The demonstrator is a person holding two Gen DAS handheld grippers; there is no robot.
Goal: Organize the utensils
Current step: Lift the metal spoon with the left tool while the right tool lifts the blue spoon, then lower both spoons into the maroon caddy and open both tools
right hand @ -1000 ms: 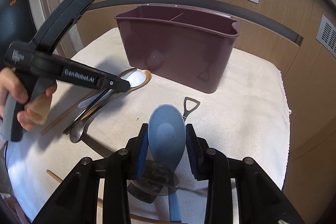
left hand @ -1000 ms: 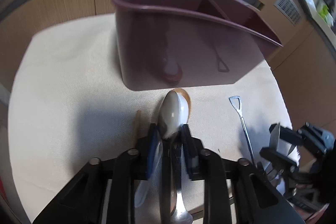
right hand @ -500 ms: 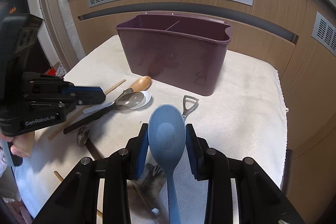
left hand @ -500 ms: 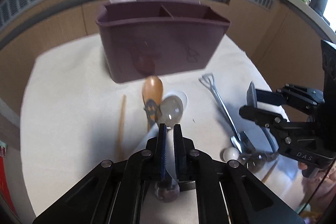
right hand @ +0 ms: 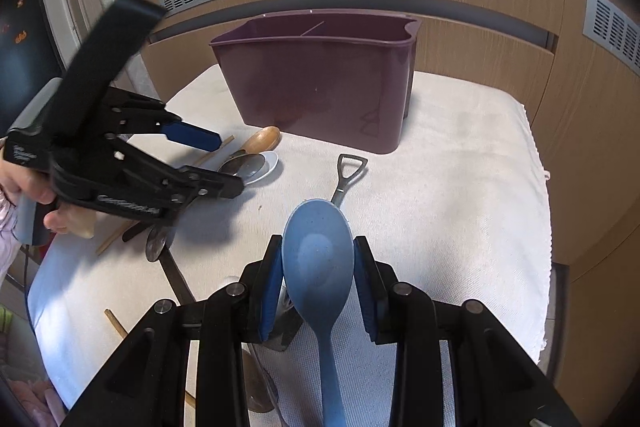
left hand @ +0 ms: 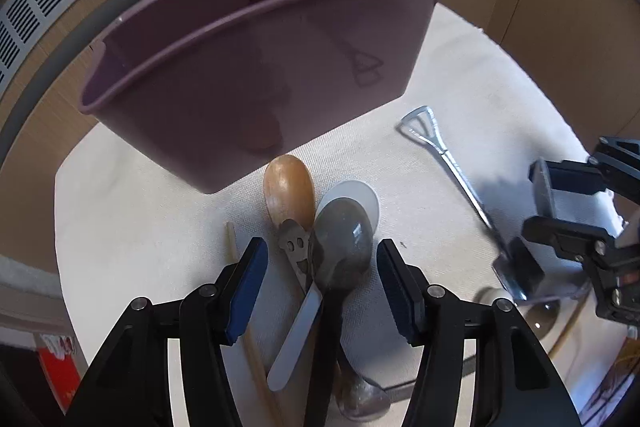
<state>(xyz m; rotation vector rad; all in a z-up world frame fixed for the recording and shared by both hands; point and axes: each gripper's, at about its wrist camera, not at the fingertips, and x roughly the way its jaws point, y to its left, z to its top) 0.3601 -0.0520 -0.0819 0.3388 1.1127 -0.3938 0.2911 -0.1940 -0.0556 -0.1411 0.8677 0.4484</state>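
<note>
Two tongs | left tongs spread – astride metal spoon | right tongs clamp blue spoon

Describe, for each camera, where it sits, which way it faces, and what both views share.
Left wrist: rides the left tool, open, facing the purple caddy over piled spoons; the right tool shows at right.
Right wrist: rides the right tool, shut on the blue spoon, facing the same caddy; the left tool and a hand show at left.
Shared: caddy, wooden spoon, white cloth.

Bright daylight; fisheye-warped, dark corners
</note>
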